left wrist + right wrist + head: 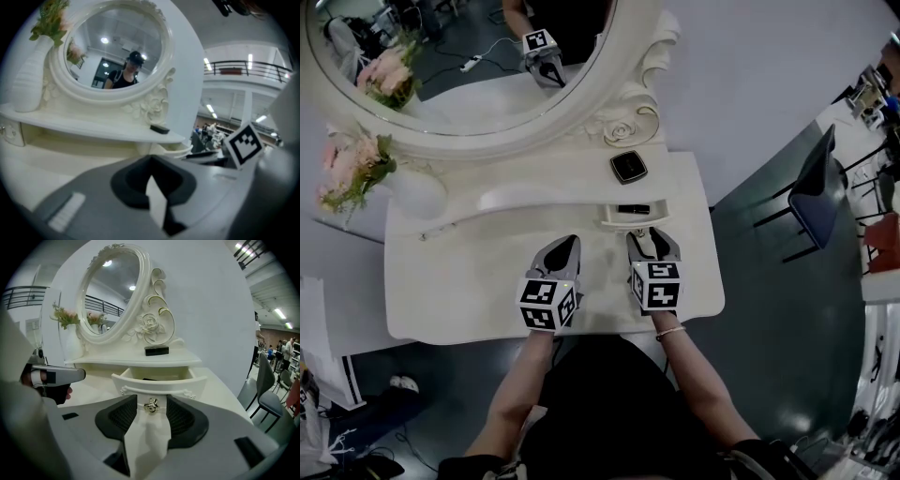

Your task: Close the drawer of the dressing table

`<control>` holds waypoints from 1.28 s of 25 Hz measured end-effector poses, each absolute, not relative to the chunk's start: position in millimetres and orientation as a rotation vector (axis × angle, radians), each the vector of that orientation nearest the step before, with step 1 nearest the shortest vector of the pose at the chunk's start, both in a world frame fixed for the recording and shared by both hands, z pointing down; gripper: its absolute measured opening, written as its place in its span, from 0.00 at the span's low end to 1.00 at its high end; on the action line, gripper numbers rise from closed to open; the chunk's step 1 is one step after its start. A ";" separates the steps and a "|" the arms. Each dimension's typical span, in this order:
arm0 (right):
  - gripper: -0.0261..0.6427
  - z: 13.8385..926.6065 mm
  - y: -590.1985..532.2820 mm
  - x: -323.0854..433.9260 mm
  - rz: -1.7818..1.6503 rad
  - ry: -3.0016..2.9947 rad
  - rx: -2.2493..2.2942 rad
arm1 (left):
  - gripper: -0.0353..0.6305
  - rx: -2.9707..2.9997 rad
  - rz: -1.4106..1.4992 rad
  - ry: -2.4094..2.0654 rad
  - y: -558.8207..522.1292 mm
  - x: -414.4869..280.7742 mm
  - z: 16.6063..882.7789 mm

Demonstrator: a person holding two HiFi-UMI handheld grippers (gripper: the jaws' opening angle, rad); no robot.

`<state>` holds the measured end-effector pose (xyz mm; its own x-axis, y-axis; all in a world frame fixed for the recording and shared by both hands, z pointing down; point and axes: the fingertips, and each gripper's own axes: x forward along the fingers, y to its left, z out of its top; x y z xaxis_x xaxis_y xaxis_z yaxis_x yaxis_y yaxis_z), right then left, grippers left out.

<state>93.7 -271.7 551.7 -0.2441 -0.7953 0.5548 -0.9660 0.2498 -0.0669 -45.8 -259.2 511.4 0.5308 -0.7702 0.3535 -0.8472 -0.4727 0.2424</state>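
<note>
The drawer [159, 379] stands pulled out at the right of the worktop [459, 281], its front running left to right, just beyond my right gripper [652, 235]. That gripper's jaws are spread, with the knob [151, 405] between them, seemingly untouched. My left gripper [569, 244], pressed together, sits farther left.

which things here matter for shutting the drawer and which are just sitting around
For the job:
drawer, pulled open
its knob
right tongs, open, facing the knob

Just there:
black box
flower vase
mirror
left tongs, shut, empty
chair
</note>
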 end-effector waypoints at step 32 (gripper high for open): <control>0.29 553.5 -303.9 93.8 0.544 -2.077 1.639 | 0.06 2.348 0.254 -1.361 -276.0 -49.2 514.6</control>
